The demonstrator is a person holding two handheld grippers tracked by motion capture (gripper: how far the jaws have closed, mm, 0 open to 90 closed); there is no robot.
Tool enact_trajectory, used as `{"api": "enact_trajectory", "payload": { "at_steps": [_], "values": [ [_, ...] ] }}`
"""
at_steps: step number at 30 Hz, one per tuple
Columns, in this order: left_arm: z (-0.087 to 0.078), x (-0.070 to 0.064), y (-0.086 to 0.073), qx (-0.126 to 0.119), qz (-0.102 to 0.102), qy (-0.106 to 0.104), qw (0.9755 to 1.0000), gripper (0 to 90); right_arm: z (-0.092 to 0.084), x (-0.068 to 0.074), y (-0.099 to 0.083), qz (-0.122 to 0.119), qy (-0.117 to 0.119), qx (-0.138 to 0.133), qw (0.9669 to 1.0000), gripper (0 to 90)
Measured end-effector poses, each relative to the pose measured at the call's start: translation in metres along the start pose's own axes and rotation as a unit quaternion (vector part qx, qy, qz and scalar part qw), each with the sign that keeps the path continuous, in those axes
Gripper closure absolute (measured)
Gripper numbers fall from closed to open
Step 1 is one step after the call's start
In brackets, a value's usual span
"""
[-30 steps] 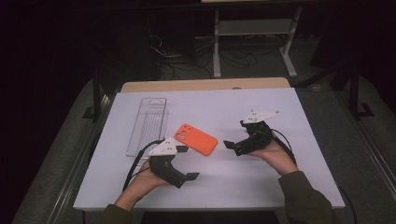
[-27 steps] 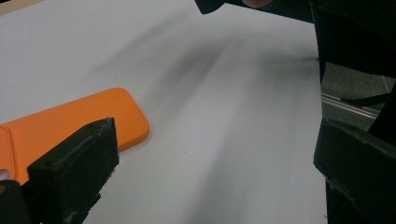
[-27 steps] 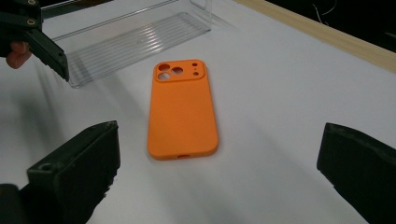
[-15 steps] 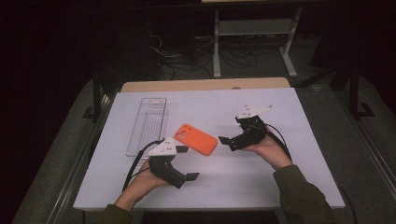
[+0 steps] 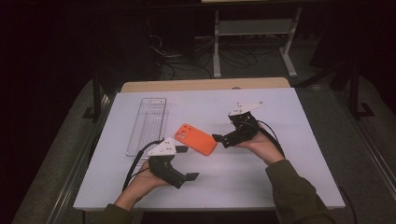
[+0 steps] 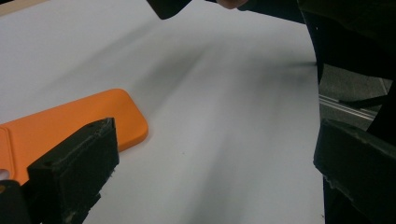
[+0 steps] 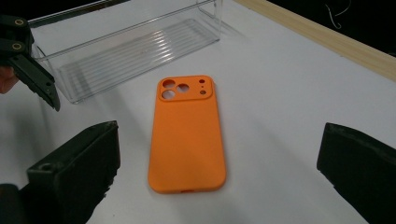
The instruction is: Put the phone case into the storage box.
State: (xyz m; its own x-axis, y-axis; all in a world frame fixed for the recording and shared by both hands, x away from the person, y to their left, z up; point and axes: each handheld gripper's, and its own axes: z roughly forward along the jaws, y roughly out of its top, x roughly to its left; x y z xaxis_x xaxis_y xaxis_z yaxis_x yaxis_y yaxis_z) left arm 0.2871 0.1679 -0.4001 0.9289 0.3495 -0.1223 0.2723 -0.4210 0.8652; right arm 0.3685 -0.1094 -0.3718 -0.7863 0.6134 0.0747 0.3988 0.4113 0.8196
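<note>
My right gripper (image 5: 215, 138) has closed in on the flat orange silicone phone case (image 5: 195, 138).

Its jaws spread wide, holding nothing, just beside the case mid-table; a second ago it stood farther right. My left gripper (image 5: 187, 163), also open, waits unmoved near the front edge.

We hold a black two-jaw left gripper (image 5: 187, 163) and a matching black right gripper (image 5: 217, 138), each topped by a pale grey three-cornered plate with small holes. Black cables loop from both. Our fingers (image 7: 77, 175) are blocky, matte black, scuffed pads. We wear dark olive sleeves.
</note>
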Motion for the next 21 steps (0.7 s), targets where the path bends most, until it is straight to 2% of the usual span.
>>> {"api": "enact_trajectory", "payload": {
  "at_steps": [13, 17, 21],
  "values": [
    [0.0, 0.001, -0.001, 0.003, 0.006, -0.003, 1.0, 0.0, 0.025, 0.003, 0.007, 0.007, 0.007, 0.016, 0.9998, 0.0],
    [-0.001, 0.001, -0.001, 0.0, 0.002, -0.004, 1.0, 0.0, 0.036, 0.004, 0.009, 0.003, 0.009, 0.027, 0.9996, 0.0],
    [0.0, 0.002, -0.002, 0.008, 0.011, 0.0, 0.9999, 0.0, 0.043, 0.005, 0.009, -0.004, 0.009, 0.034, 0.9994, 0.0]
  ]
}}
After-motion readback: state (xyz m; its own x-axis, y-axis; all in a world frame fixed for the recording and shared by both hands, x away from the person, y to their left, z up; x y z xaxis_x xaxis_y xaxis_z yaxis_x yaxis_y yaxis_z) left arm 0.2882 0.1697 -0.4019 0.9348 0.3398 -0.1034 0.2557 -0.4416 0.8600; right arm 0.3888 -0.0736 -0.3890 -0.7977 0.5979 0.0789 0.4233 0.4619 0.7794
